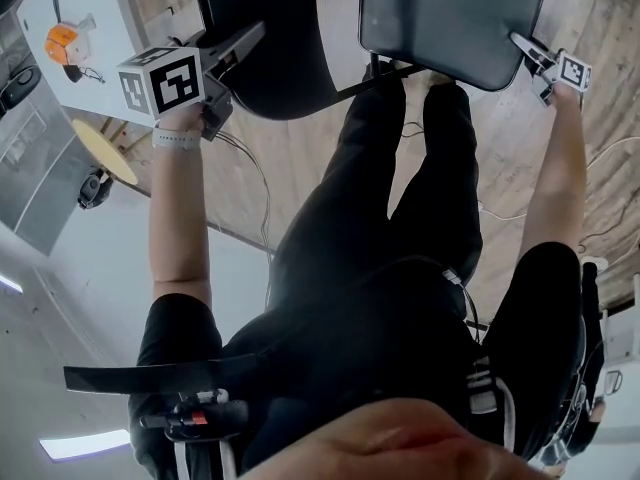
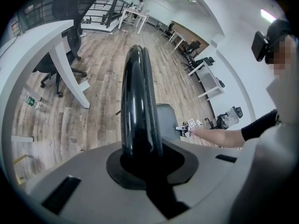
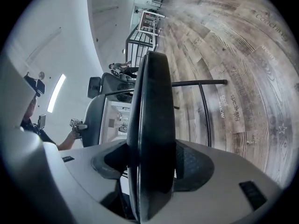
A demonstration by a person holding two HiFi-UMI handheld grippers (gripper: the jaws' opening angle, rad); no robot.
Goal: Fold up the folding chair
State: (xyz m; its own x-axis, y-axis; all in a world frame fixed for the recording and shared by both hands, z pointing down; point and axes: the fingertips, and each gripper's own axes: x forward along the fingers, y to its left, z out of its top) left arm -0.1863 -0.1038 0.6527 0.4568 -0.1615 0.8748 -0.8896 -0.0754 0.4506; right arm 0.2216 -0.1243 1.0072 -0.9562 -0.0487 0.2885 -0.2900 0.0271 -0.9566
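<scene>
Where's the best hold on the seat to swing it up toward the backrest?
Take the seat by its thin rim at the corner farthest from the backrest, edge-on from the right, where the right claw sits: the flat pad fits between jaws, likely with good leverage.

folding chair (image 1: 440,28), grey seat (image 1: 470,3), black backrest (image 1: 270,48) (glossy)

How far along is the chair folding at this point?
Done: both grips look set. In hand: left tongs clamp the backrest edge, right tongs the seat edge. Remaining: seat and backrest stand apart; bringing them together is not yet done.
</scene>
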